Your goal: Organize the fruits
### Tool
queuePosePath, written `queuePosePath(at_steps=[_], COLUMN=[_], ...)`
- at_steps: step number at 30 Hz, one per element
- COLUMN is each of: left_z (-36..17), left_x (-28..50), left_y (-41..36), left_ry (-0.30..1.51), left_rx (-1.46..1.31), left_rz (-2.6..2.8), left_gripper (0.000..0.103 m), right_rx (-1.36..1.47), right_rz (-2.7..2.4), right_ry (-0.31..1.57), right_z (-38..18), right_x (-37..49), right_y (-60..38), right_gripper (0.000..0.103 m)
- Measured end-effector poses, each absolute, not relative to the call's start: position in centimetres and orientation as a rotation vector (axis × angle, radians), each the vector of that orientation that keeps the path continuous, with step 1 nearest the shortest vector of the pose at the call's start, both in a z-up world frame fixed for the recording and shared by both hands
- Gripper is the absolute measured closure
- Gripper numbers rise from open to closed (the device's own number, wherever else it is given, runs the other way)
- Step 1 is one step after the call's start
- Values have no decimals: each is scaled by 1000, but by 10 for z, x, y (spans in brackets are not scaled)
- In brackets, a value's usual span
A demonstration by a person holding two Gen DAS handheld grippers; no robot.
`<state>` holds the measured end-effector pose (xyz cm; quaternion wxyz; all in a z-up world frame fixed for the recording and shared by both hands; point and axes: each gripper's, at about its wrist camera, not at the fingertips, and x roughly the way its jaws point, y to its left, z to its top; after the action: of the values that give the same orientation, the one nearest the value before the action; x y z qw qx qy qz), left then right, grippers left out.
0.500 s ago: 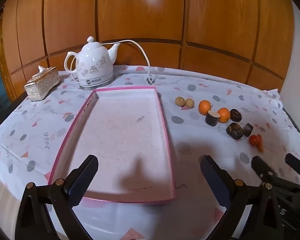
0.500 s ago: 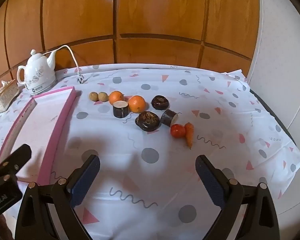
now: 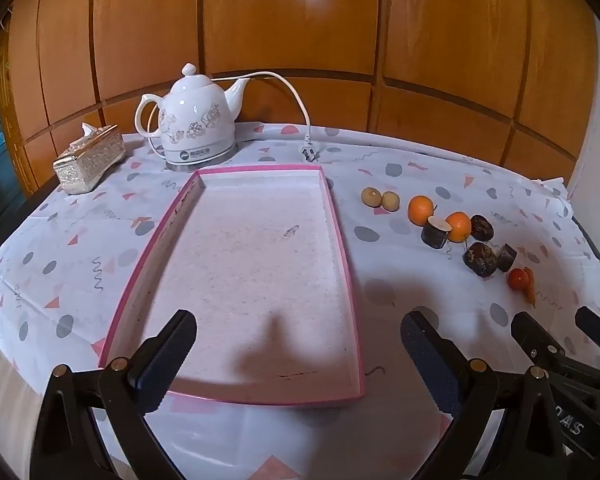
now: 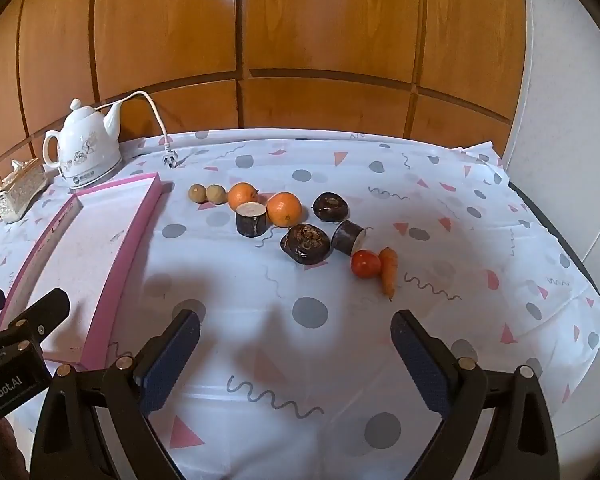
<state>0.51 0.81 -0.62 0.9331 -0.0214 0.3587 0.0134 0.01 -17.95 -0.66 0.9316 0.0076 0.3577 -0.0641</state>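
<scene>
A shallow pink-rimmed tray (image 3: 342,240) (image 4: 140,216) lies on the patterned tablecloth with nothing in it. To its right sits a loose row of produce: two small tan fruits (image 4: 206,193), two oranges (image 4: 284,209) (image 3: 420,210), dark cut pieces (image 4: 252,219), a dark round fruit (image 4: 306,243), a tomato (image 4: 365,264) and a carrot (image 4: 389,270). My left gripper (image 3: 298,356) hangs open over the tray's near end. Open too, my right gripper (image 4: 296,354) hovers above bare cloth, nearer than the produce. Neither holds anything.
A white floral electric kettle (image 3: 194,120) (image 4: 86,148) with a loose cord and plug (image 3: 309,154) stands behind the tray. A gold tissue box (image 3: 89,158) sits at the far left. Wooden wall panels close the back; the table edge curves away on the right.
</scene>
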Motion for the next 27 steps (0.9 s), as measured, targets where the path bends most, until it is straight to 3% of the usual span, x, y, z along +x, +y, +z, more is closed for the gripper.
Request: queuePosePath(at_steps=[27], left_z=[-6], left_x=[1], left_y=[10], left_ry=[741], left_rx=[-65], left_rz=[35], left_gripper=[0], right_rx=[-7], right_rz=[-122], right_ry=[725], right_z=[-7], right_x=[-3], right_y=[-174], right_gripper=[5])
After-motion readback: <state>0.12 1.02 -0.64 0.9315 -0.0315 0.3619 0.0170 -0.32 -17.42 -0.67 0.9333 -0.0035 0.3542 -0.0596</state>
